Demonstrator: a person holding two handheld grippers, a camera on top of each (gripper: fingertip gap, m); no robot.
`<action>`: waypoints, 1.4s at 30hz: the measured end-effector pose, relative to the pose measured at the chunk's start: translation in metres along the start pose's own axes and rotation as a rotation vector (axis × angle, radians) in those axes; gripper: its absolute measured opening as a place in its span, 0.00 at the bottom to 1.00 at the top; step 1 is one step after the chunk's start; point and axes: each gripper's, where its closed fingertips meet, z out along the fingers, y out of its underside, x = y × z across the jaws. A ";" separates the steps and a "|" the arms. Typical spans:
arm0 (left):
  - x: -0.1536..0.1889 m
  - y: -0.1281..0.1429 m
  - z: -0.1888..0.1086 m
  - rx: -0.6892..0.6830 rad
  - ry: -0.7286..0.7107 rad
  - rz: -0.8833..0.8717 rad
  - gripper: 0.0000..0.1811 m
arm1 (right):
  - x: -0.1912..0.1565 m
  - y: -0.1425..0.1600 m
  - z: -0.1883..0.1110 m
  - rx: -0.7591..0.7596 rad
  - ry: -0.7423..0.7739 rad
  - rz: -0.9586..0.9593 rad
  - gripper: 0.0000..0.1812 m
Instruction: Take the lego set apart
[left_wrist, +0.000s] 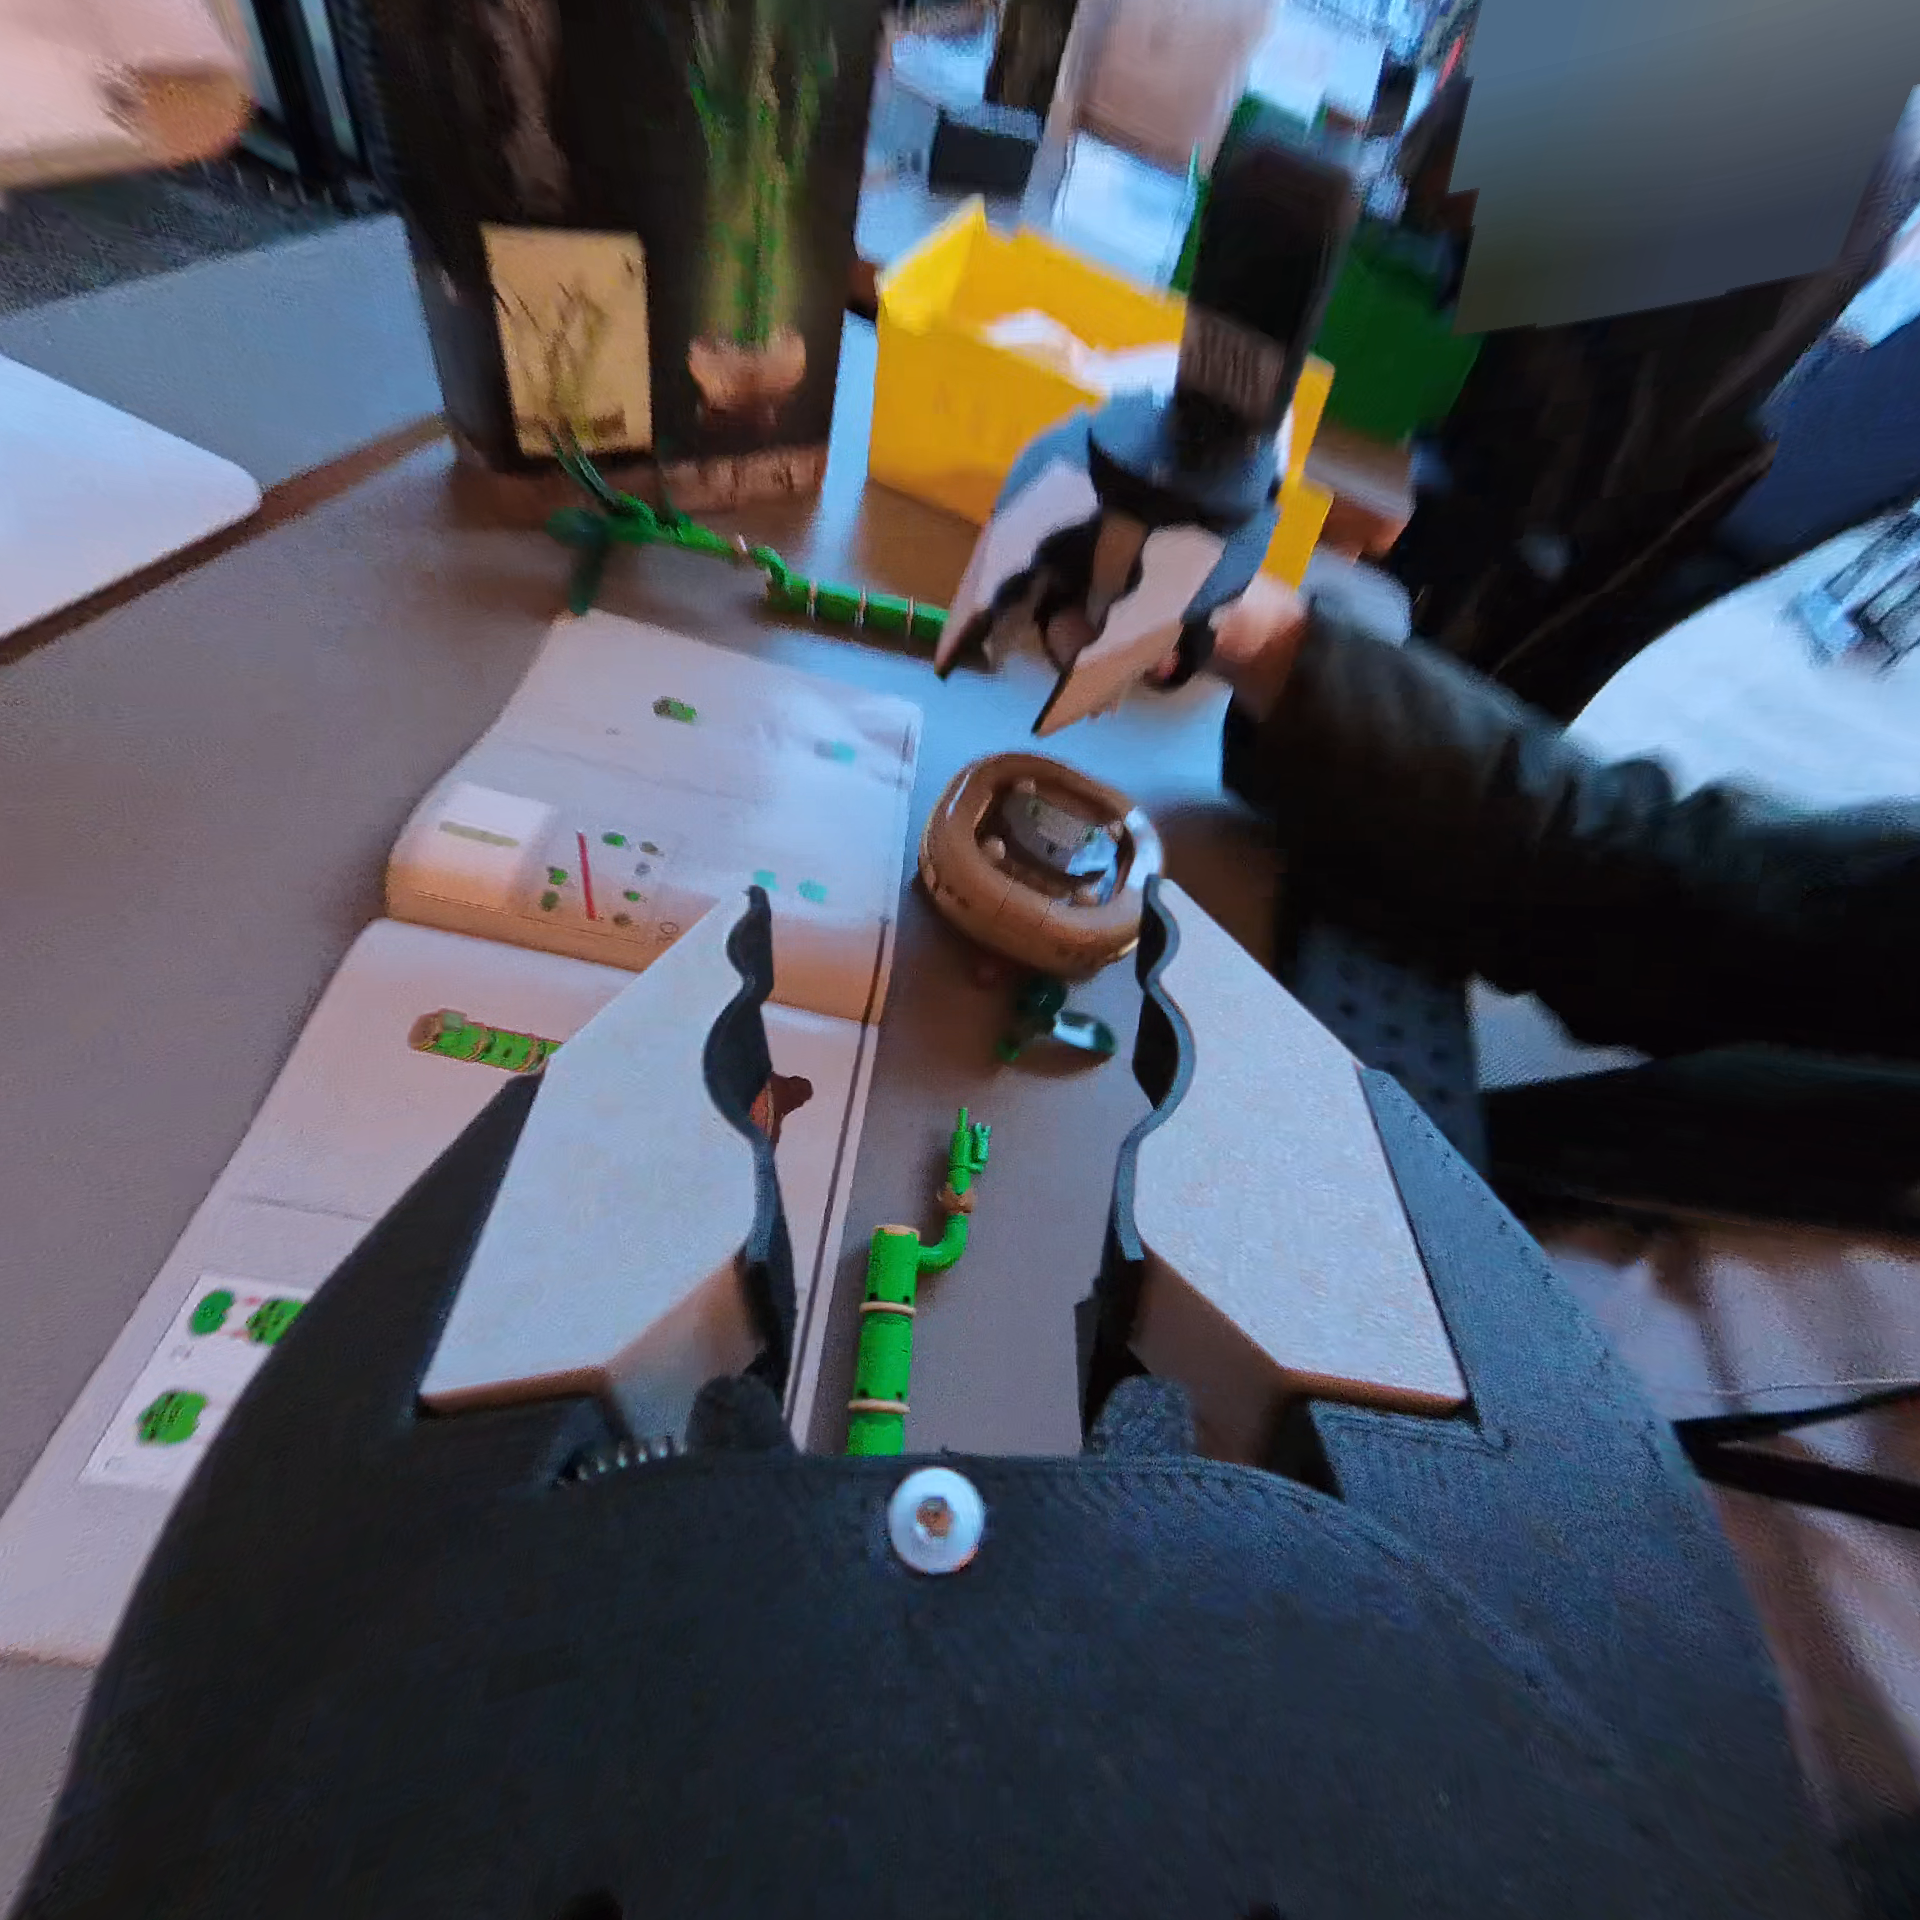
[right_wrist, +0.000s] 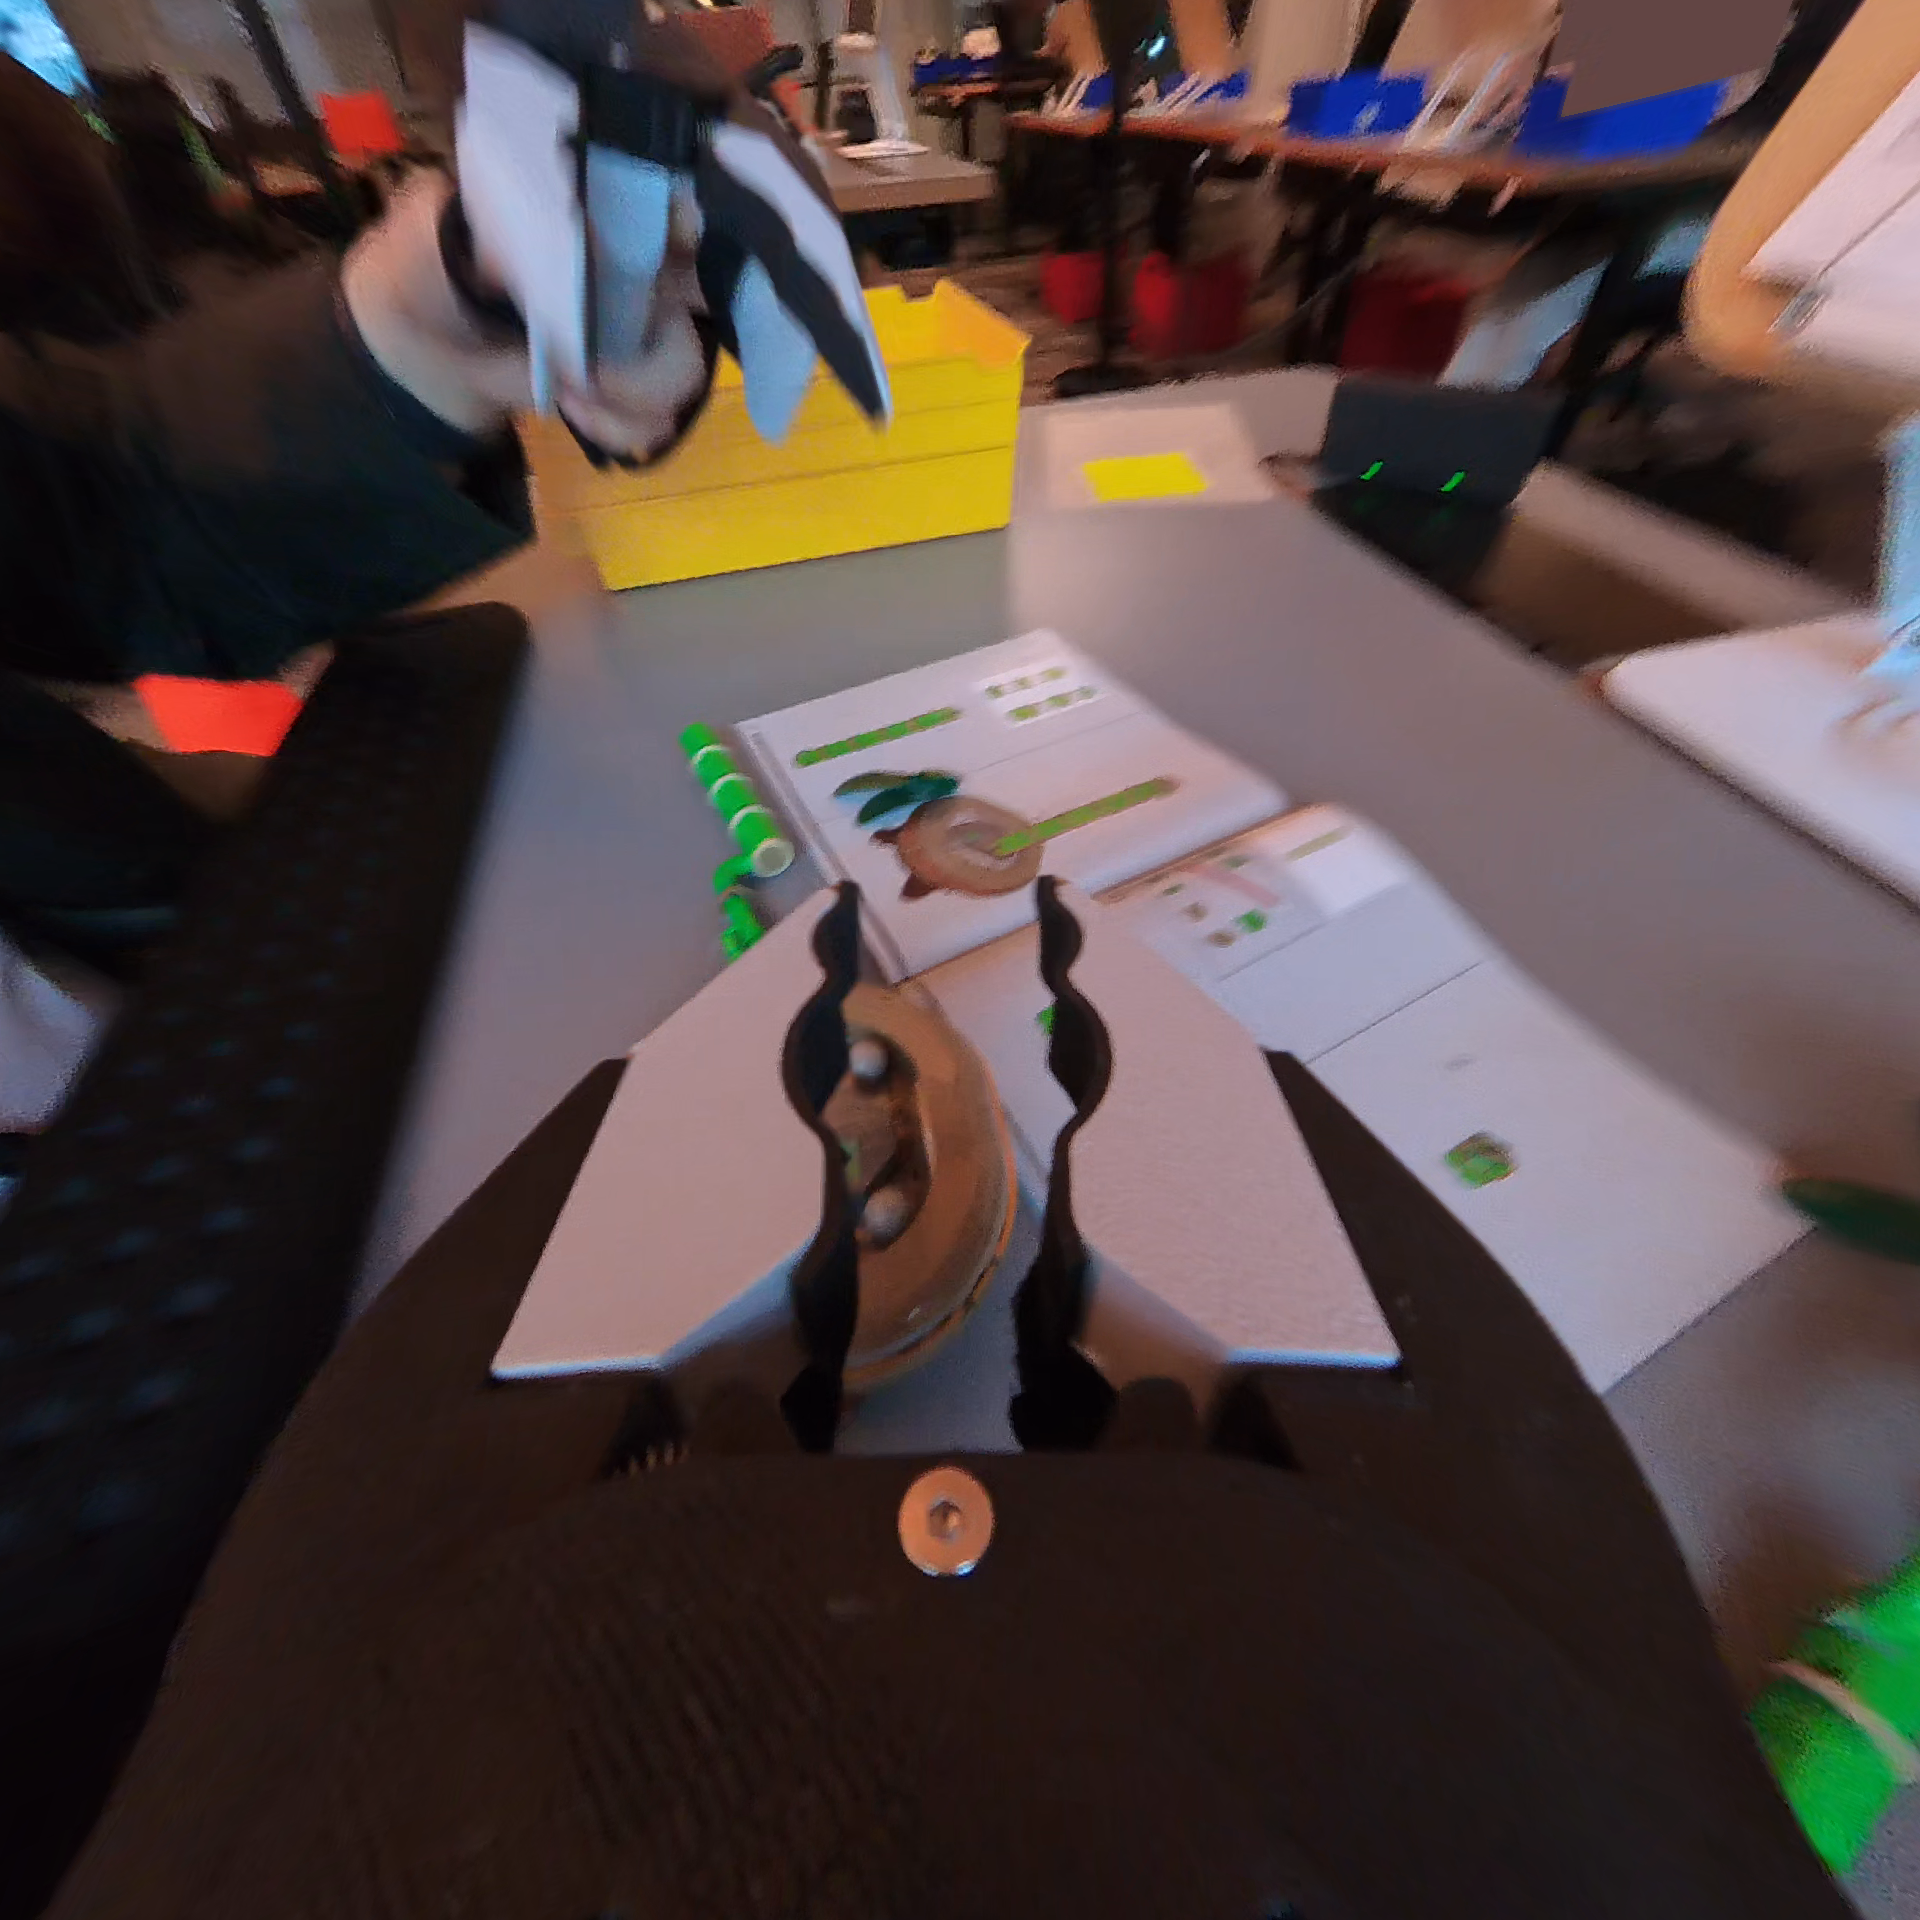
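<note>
Here my left gripper (left_wrist: 951, 904) gapes empty above a green segmented lego stalk (left_wrist: 902, 1309) lying near-to-far on the table; only the right view shows my right gripper (right_wrist: 945, 899), partly open, straddling the round tan lego pot (right_wrist: 920, 1174) without a sure hold.

No legible text – instruction booklet (left_wrist: 665, 790) pages and box (left_wrist: 566, 343) label too blurred.

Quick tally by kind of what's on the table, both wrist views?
Green stalks: 2
Tan pot: 1
Dark green leaf piece: 1
Booklet: 1
Yellow bin: 1
Total: 6
</note>
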 end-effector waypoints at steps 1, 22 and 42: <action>0.002 0.009 0.015 -0.040 -0.013 0.039 0.38 | 0.000 0.005 -0.001 -0.013 -0.015 0.026 0.23; 0.033 0.107 0.089 -0.284 0.261 0.425 0.16 | -0.003 0.030 0.003 -0.175 0.039 -0.089 0.42; 0.028 0.110 0.080 -0.332 0.189 0.492 0.03 | -0.041 0.066 0.014 -0.362 -0.121 -0.091 0.56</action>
